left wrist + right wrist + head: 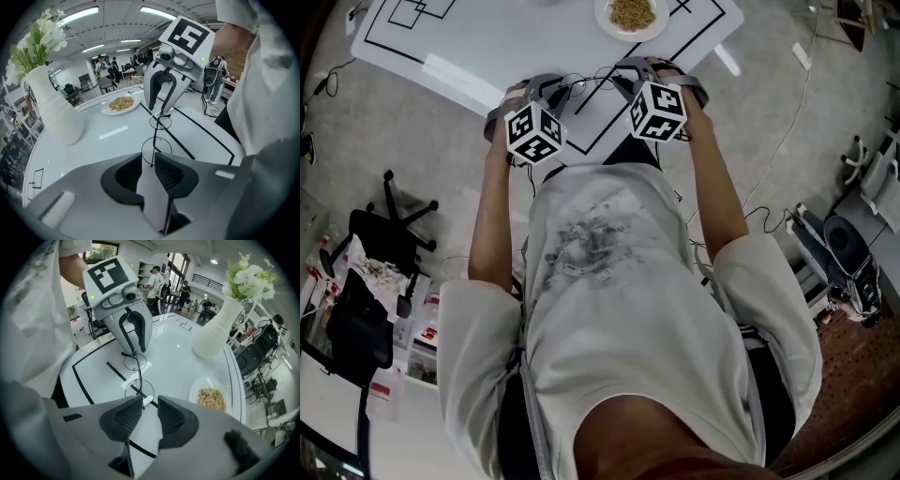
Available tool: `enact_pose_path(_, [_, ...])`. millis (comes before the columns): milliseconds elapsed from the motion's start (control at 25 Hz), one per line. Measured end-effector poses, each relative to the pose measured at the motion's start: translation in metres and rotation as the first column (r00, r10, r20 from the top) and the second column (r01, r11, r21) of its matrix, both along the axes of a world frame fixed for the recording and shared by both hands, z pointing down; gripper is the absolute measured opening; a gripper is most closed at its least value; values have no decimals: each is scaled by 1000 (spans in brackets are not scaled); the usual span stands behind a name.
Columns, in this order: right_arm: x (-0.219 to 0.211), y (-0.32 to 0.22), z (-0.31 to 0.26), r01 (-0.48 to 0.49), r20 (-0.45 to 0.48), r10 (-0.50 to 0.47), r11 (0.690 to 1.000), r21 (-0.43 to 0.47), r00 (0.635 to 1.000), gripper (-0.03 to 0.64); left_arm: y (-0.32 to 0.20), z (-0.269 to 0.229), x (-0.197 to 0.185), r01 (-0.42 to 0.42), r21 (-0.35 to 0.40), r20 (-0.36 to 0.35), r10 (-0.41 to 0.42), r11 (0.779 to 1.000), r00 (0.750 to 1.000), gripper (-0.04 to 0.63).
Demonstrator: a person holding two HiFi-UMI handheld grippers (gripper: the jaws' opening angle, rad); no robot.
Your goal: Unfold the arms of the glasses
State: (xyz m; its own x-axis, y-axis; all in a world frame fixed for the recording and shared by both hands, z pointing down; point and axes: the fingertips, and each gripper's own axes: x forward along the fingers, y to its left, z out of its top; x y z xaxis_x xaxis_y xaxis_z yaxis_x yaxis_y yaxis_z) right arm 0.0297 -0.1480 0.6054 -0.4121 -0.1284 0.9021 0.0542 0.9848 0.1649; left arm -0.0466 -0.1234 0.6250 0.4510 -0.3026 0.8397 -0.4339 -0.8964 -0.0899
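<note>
The glasses [157, 146] are pinched at the near end by the left claw [150, 163]. The far end is pinched by the right claw [149, 405], above the white table [108, 136].

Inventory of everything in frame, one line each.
glasses: 1, thin dark frame, held over the table between both tongs
table: 1, white with black lines, below the glasses
vase: 1, white, on the table
flowers: 1 bunch, white, in the vase
plate: 1, white, on the table, holding yellowish food
office chair: 1, black, on the floor, head view's left
left tongs: 1, grey, shut on the glasses
right tongs: 1, grey, shut on the glasses
</note>
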Motion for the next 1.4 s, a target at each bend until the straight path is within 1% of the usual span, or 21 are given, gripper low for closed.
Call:
enact_pose_path(120, [-1,1,1,14,-6,-14,1000,-2,1000,109,0,0,2,-20,1,12,20,1000,1000,94])
enact_pose_path(240, [-2,1,2,25,-10,-25,1000,-1,1000,109,-1,0,3,-58,7,43,58,998,997,92])
enact_pose_path(400, [-3,2,2,53,-17,-53,999,4,998,109,2,1,6,-125,15,95,123,992,988,75])
enact_pose_path(520, [-3,4,4,89,-27,-89,996,5,996,109,4,2,7,-163,3,118,162,987,980,63])
enact_pose_path(720, [-2,11,9,141,-43,-142,990,-31,989,99,3,2,9,-185,-25,112,186,983,976,60])
enact_pose_path(760, [-2,13,10,151,-46,-153,988,-41,987,87,3,3,9,-188,-31,111,190,982,976,53])
enact_pose_path(800, [-1,15,11,157,-45,-159,987,-48,986,83,4,3,10,-193,-39,111,196,980,974,43])
enact_pose_path(920, [-1,16,12,159,-38,-161,985,-63,986,80,6,4,10,-209,-58,111,214,976,971,41])
enact_pose_path(1040, [-3,19,12,181,-44,-185,979,-93,982,60,6,4,9,-223,-70,107,230,972,967,37])
enact_pose_path(1200, [-2,21,12,215,-49,-224,967,-138,973,58,8,4,11,-249,-99,109,259,963,960,34])
enact_pose_path(1400, [2,23,9,240,-53,-251,958,-160,967,52,11,2,16,-274,-139,113,290,952,950,26])
